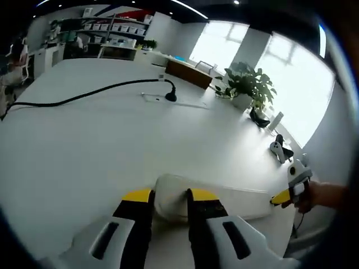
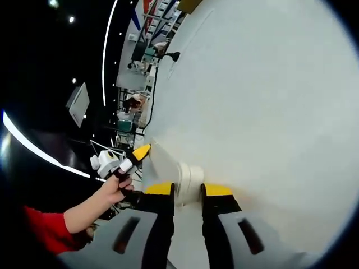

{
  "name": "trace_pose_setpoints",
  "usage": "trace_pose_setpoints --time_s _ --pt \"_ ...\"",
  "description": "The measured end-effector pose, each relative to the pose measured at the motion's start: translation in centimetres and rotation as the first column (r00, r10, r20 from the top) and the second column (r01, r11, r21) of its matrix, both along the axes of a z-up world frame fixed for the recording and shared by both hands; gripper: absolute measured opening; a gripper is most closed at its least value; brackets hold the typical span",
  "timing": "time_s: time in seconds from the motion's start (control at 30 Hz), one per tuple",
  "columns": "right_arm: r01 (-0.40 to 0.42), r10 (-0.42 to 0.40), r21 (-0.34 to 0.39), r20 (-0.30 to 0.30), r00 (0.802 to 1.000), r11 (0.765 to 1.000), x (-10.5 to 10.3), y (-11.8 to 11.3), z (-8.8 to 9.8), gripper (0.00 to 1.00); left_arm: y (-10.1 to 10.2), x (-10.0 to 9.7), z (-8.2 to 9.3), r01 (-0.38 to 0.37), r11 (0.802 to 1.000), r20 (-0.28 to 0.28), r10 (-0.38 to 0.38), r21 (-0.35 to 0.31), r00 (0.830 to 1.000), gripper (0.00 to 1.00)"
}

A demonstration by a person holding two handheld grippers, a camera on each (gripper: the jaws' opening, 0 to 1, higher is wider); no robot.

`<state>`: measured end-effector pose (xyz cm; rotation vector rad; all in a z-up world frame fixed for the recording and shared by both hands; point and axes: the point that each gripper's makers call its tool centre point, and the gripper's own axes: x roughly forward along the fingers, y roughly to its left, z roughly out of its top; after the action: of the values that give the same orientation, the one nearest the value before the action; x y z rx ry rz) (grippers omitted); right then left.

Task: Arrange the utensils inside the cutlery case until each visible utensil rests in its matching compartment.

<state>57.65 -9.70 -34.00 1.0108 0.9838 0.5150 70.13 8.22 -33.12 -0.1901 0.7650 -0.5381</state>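
Two claws working one white cutlery case (image 1: 224,203) on the white tabletop (image 1: 112,140). Left claw (image 1: 169,197) narrowed around the case's near end, yellow tips either side of its rim. Right claw (image 2: 189,190) likewise pinched on the opposite end (image 2: 188,178), probably gripping, though contact hard to confirm. Case lying closed, flat near the tabletop's edge. Black cable (image 1: 84,95) and potted plant (image 1: 247,84) well beyond.

both views look low and close along the white case (image 1: 224,202) from opposite ends
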Motion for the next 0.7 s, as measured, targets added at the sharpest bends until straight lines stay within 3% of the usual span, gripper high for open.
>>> trace_pose_setpoints --time_s 0.07,0.17,0.43,0.53,0.6,0.63,0.7 --pt "0.001 -0.001 -0.007 0.024 1.000 1.000 0.07 -0.05 0.04 0.14 0.04 -0.05 0.01 0.001 1.000 0.009 -0.001 -0.003 1.000 0.23" --pt "0.025 -0.025 0.015 -0.004 1.000 1.000 -0.02 -0.12 -0.01 0.13 0.41 0.17 0.04 -0.045 0.998 -0.007 0.045 -0.037 0.999 0.20" --pt "0.029 -0.029 -0.013 0.056 0.998 0.999 -0.18 -0.09 0.13 0.10 0.19 -0.13 0.14 -0.056 0.998 0.049 0.058 -0.043 0.997 0.20" --pt "0.046 -0.046 0.004 0.041 0.998 0.999 -0.14 -0.17 0.04 0.10 0.49 0.14 0.24 -0.114 0.989 0.042 0.119 -0.090 0.992 0.17" --pt "0.031 -0.031 -0.009 0.051 0.998 0.999 -0.10 -0.14 0.15 0.11 0.44 0.03 0.28 -0.103 0.992 0.056 0.108 -0.076 0.993 0.17" --pt "0.051 -0.051 0.025 0.010 0.999 0.998 -0.18 -0.12 0.16 0.12 0.46 0.02 0.32 -0.106 0.991 0.055 0.110 -0.075 0.992 0.17" --pt "0.020 -0.020 -0.001 0.032 0.999 1.000 -0.10 -0.10 0.21 0.14 0.49 -0.04 0.34 -0.114 0.990 0.062 0.120 -0.083 0.991 0.18"
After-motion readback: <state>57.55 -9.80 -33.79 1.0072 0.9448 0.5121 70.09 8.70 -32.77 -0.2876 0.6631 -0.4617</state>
